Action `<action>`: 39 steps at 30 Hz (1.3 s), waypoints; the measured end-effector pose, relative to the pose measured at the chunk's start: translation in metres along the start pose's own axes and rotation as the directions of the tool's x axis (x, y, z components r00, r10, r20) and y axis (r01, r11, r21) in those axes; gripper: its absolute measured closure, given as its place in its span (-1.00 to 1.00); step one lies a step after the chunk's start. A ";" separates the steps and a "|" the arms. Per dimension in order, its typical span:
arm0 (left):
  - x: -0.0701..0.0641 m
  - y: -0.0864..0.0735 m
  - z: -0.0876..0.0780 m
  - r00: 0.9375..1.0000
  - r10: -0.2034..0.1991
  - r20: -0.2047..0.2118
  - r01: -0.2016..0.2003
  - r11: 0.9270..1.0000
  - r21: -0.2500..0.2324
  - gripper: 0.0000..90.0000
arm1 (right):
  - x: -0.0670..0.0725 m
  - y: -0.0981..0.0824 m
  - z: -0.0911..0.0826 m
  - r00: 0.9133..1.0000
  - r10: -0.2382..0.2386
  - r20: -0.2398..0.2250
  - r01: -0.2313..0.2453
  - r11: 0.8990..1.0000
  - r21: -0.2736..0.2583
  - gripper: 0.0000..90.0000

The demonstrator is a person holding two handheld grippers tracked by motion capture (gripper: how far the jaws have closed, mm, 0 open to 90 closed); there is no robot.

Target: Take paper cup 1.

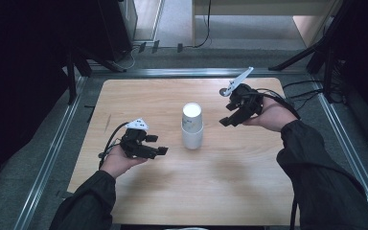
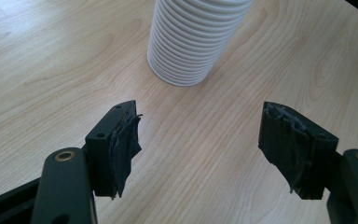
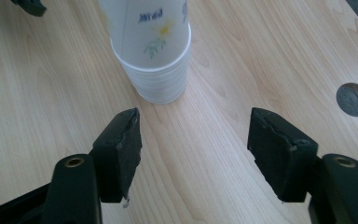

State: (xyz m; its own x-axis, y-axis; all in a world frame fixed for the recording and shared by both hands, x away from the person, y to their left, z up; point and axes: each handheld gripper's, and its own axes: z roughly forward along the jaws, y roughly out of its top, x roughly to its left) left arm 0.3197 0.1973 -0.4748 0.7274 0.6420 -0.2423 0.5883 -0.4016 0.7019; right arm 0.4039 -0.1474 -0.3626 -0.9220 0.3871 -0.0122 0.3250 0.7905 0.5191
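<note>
I hold both the left gripper (image 1: 161, 151) and right gripper (image 1: 226, 121) spread wide, empty, flanking the tall stack of white ribbed paper cups (image 1: 192, 125) on the pale wooden table (image 1: 139, 96). I judge a careless sideways nudge could topple it.

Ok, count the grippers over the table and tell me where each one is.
2. The left gripper is held near the table's left side, the right gripper toward the back right. Both have open fingers pointing at the stack of paper cups between them.

Unreadable upside-down blue print on paper cup (image 3: 154, 32)
</note>
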 end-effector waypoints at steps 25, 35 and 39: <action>0.001 0.000 -0.004 1.000 -0.003 0.001 0.003 1.000 -0.025 -0.36 | 0.009 0.067 0.016 0.990 -0.131 -0.045 0.136 0.979 0.149 -0.40; 0.002 0.000 -0.005 1.000 -0.005 0.003 0.005 1.000 -0.027 -0.36 | 0.017 0.085 0.027 0.982 -0.173 -0.070 0.183 0.968 0.171 -0.51; 0.002 0.000 -0.005 1.000 -0.005 0.003 0.005 1.000 -0.026 -0.36 | 0.018 0.091 0.031 0.981 -0.182 -0.074 0.193 0.963 0.187 -0.51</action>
State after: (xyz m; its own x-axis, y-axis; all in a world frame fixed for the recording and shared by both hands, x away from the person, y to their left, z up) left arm 0.3192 0.2020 -0.4719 0.7254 0.6421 -0.2478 0.5826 -0.3810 0.7180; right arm 0.4233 -0.0535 -0.3424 -0.9787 0.2007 -0.0427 0.1749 0.9246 0.3383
